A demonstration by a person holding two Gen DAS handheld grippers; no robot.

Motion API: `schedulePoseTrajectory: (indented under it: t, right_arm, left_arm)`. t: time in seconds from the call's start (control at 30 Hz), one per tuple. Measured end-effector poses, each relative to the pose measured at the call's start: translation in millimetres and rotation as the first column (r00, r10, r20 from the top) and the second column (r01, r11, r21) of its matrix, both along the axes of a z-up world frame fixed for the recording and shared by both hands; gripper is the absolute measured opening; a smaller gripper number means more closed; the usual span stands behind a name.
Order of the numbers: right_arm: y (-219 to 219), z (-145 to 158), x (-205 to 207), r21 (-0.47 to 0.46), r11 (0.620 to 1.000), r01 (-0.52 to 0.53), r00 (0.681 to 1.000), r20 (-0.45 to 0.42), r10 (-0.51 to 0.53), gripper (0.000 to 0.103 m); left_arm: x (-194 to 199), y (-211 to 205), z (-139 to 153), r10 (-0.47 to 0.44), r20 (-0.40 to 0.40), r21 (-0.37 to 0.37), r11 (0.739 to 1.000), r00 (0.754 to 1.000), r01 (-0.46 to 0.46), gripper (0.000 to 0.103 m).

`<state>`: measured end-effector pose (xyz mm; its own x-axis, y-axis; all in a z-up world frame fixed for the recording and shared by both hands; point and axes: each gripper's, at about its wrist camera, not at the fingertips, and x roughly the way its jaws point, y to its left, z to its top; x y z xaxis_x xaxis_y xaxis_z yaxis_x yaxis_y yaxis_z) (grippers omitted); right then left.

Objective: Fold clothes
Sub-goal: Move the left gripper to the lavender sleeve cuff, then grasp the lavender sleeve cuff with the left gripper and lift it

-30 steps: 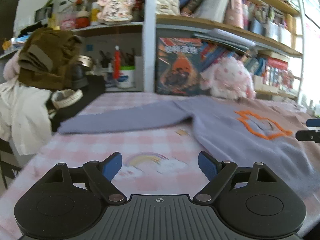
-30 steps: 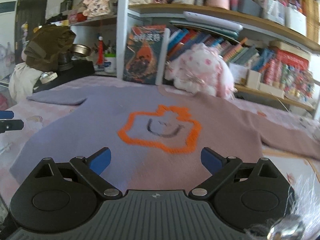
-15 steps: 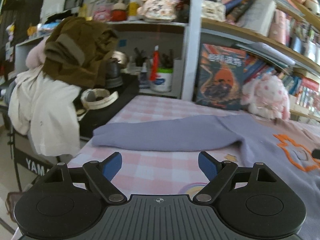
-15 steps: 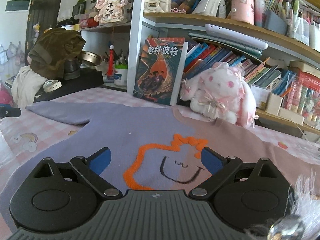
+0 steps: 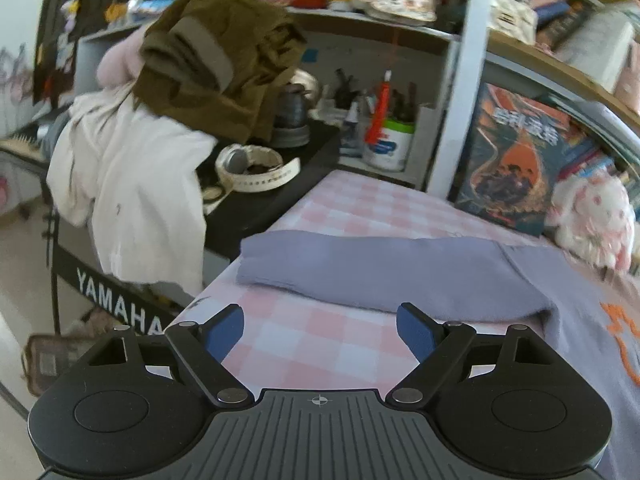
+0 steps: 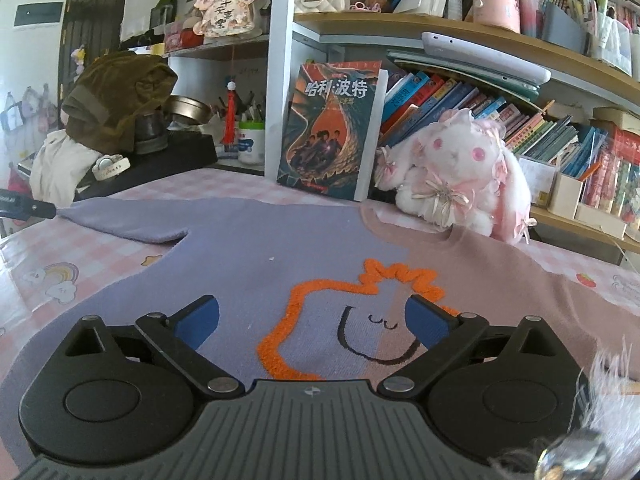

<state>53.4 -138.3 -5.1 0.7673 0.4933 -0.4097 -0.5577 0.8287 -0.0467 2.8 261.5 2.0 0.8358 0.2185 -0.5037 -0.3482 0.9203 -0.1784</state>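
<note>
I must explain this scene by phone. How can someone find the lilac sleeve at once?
Start at the pink checked tablecloth. On it the two-colour sweater lies flat; its lilac sleeve stretches toward the black keyboard. Unlike the body, it is plain, with no orange outline.

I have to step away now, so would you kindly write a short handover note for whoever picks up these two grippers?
Left gripper: open, empty, above the checked tablecloth, facing the sweater's purple sleeve.
Right gripper: open, empty, over the sweater, near its orange outline.
Sweater: lies spread flat, front up, purple sleeve stretched out sideways, neck toward the plush rabbit.
Done: laid out only; no fold visible.
Left: all folds, probably starting with the purple sleeve brought in over the body.
</note>
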Motion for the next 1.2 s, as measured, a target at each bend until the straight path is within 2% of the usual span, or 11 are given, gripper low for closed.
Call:
schedulePoseTrajectory:
  t: [0.13, 0.2, 0.3, 0.4, 0.53, 0.6, 0.67, 0.77, 0.9, 1.03, 1.2]
  right_arm:
    - [1, 0, 0, -0.009, 1.0, -0.003, 1.0, 0.002, 0.003, 0.101]
    - [3, -1, -1, -0.016, 1.0, -0.01, 1.0, 0.004, 0.01, 0.101]
    - [4, -1, -3, -0.023, 1.0, -0.021, 1.0, 0.01, 0.021, 0.101]
    - [3, 0, -2, -0.014, 1.0, -0.025, 1.0, 0.008, 0.026, 0.101]
    - [0, 0, 0, 0.006, 1.0, -0.021, 1.0, -0.006, 0.021, 0.101]
    - [-2, 0, 2, 0.014, 1.0, -0.018, 1.0, -0.016, 0.018, 0.101]
    - [-3, 0, 3, 0.02, 1.0, -0.016, 1.0, -0.023, 0.017, 0.101]
    - [-3, 0, 3, 0.025, 1.0, -0.014, 1.0, -0.027, 0.014, 0.101]
    - [-4, 0, 3, 0.029, 1.0, -0.008, 1.0, -0.026, 0.009, 0.101]
    - [-4, 0, 2, 0.027, 1.0, -0.005, 1.0, -0.019, 0.006, 0.101]
    - [-6, 1, 0, 0.034, 0.999, 0.0, 1.0, -0.006, 0.0, 0.101]
  left_arm:
    - [14, 10, -3, 0.017, -0.004, -0.061, 0.998, 1.0, -0.017, 0.083]
    - [25, 16, -5, 0.025, -0.008, -0.108, 0.994, 1.0, -0.026, 0.077]
    - [38, 29, -11, 0.065, -0.002, -0.218, 0.974, 0.998, -0.064, 0.075]
    - [46, 43, -13, 0.137, 0.011, -0.287, 0.949, 0.99, -0.128, 0.069]
    - [56, 57, -14, 0.216, 0.013, -0.351, 0.915, 0.976, -0.198, 0.057]
    - [61, 60, -16, 0.235, 0.012, -0.373, 0.903, 0.972, -0.214, 0.04]
    - [64, 59, -18, 0.244, 0.017, -0.386, 0.896, 0.97, -0.218, 0.037]
    - [67, 53, -20, 0.238, 0.022, -0.382, 0.899, 0.971, -0.212, 0.031]
    - [67, 49, -23, 0.245, 0.017, -0.376, 0.9, 0.969, -0.221, 0.011]
    - [64, 49, -22, 0.251, 0.019, -0.38, 0.897, 0.968, -0.225, 0.007]
    - [63, 36, -3, 0.215, 0.077, -0.328, 0.928, 0.974, -0.179, 0.003]
